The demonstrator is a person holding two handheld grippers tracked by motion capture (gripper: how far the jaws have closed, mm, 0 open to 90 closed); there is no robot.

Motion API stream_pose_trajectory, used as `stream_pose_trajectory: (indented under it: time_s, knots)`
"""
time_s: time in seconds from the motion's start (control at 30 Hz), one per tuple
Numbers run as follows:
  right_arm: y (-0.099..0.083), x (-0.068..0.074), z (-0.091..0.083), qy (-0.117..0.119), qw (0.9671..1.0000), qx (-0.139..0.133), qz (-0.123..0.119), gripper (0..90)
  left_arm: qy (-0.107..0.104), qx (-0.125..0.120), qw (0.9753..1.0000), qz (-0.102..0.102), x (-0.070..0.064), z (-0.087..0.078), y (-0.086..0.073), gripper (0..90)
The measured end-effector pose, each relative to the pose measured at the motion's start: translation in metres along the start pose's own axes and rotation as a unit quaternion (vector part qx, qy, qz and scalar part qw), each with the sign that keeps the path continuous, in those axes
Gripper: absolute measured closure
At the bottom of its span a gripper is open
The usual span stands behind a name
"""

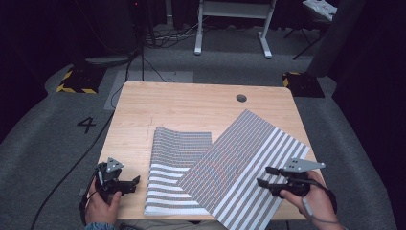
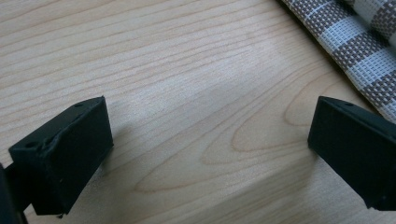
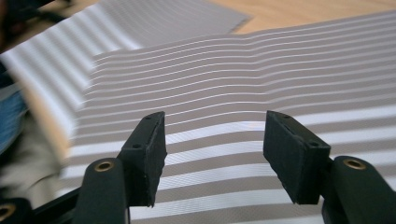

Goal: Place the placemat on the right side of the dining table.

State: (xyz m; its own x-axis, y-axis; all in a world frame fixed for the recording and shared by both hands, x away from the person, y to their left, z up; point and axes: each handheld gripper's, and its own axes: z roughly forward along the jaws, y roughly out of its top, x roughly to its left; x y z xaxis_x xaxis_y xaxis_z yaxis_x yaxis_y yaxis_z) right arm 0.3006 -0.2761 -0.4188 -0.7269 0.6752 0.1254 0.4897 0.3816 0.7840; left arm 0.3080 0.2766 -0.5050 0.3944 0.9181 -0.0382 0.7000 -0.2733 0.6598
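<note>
Now two striped placemats lie on the wooden table (image 1: 182, 103). One placemat (image 1: 176, 163) lies flat, and the tilted placemat (image 1: 244, 158) overlaps it. Beside the flat one, the left gripper (image 1: 135, 181) is wide open. Over the tilted one, the right gripper (image 1: 264, 176) gapes open too.

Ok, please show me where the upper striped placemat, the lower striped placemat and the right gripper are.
upper striped placemat (image 1: 239, 158), high view, its middle
lower striped placemat (image 1: 174, 143), high view, its uncovered far part
right gripper (image 1: 265, 176), high view, midway between its fingertips

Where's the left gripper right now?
High view: left gripper sits open at the wooden table's near-left corner, just left of the flat striped woven placemat.
</note>
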Motion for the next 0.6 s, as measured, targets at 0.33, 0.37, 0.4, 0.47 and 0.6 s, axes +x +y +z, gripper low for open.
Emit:
stream_pose_trajectory:
  time_s: [0.33,0.37,0.4,0.47,0.6]
  knots:
    - [-0.020,-0.080,-0.004,-0.131,0.9877,-0.006,0.085,38.6,0.003,0.004,1.0000,0.000,0.000,0.000,0.001,0.1]
    - [-0.022,-0.086,-0.004,-0.144,0.9854,-0.001,0.090,38.5,0.003,0.004,1.0000,-0.001,0.000,0.000,0.001,0.0]
    - [-0.025,-0.093,-0.004,-0.157,0.9835,0.003,0.091,38.0,0.004,0.004,1.0000,-0.001,0.000,0.000,0.001,0.1]
    - [-0.031,-0.104,-0.003,-0.176,0.9790,0.012,0.102,37.3,0.005,0.002,1.0000,-0.002,0.000,0.000,0.001,0.1]
    - [-0.040,-0.117,0.000,-0.201,0.9718,0.029,0.119,36.2,0.005,0.002,1.0000,-0.002,0.000,0.000,0.001,0.1]
